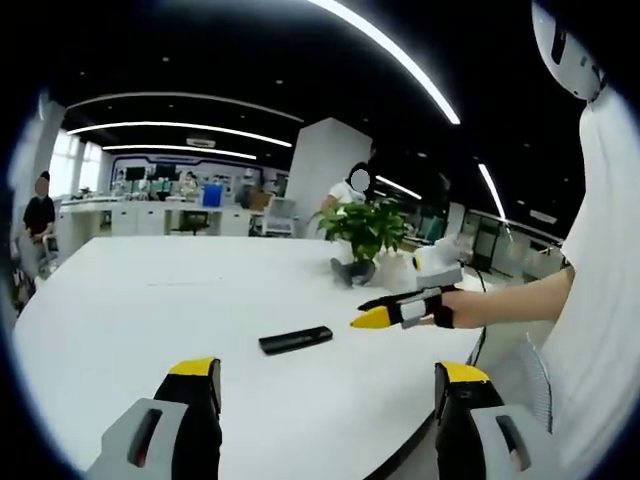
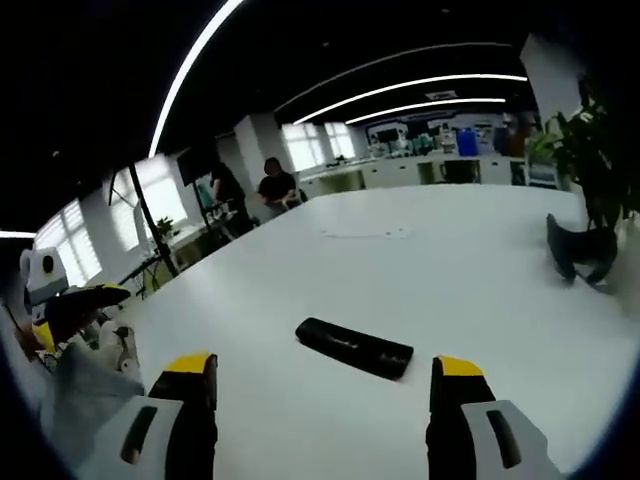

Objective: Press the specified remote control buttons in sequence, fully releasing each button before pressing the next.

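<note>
Big white surface [image 1: 150, 300], rounded near edge, mostly bare, in an open-plan office: dark ceiling with long curved light strips [image 1: 390, 50], white pillar [image 1: 325, 165], white counters and desks along the far wall, windows at the far left of the left gripper view.

One black remote control [image 1: 296, 340], lying flat on the surface near its near edge. In the left gripper view it sits just beyond and between the jaws, slightly left of centre; in the right gripper view the same remote [image 2: 354, 347] lies diagonally, just ahead of the jaws. Nothing touches it.

One potted plant [image 1: 366, 228], green leaves, dark pot, farther back on the surface toward the right; in the right gripper view it is at the far right edge.

Two grippers. Left gripper [image 1: 330, 385]: yellow-tipped jaws wide apart, holding nothing. Right gripper [image 2: 325, 385]: jaws wide apart, empty too. The right gripper also shows in the left gripper view, coming in from the right above the surface, beyond the remote and short of the plant.

People: one in a white top [image 1: 350, 192] behind the plant, one in dark at the far left [image 1: 38, 215]; two dark-clothed figures seated by the windows in the right gripper view [image 2: 275, 185].
</note>
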A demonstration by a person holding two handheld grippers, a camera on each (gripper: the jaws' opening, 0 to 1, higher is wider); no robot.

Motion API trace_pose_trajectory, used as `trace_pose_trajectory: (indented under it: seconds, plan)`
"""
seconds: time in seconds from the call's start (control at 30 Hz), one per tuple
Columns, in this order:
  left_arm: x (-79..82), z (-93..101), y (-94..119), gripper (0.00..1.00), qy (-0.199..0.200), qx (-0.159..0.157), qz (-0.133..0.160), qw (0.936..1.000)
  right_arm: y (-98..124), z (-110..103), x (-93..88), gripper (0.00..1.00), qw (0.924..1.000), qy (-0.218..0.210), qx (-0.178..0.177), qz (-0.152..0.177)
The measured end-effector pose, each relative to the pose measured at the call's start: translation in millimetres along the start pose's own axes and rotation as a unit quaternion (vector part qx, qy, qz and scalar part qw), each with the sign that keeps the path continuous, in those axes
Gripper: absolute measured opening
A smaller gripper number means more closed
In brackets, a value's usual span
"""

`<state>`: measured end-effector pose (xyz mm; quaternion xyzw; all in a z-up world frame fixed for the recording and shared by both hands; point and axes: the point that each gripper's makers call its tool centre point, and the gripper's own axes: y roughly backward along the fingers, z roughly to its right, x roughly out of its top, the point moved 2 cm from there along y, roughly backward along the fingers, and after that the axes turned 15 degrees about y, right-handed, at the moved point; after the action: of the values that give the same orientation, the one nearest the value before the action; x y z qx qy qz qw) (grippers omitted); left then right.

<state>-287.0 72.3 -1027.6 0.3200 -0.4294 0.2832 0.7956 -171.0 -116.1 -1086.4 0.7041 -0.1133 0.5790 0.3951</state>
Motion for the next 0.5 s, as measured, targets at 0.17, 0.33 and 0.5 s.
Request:
trace_pose_trajectory:
  seconds: [0.17, 0.33, 0.5]
  plan:
    - [4.6, -7.3, 3.4, 0.93, 0.005, 0.010, 0.012, 0.9999, 24.0, -6.1, 0.8, 0.90, 0.9994, 0.025, -0.023, 0.000]
    - [10.8, -13.7, 5.7, 0.94, -0.003, 0.022, 0.019, 0.9996, 49.3, -13.8, -0.2, 0.93, 0.9989, 0.027, -0.038, -0.002]
    - [14.8, -18.7, 7.6, 0.95, -0.003, 0.030, 0.028, 0.9991, 68.5, -20.4, -3.1, 0.94, 0.9980, 0.031, -0.054, -0.007]
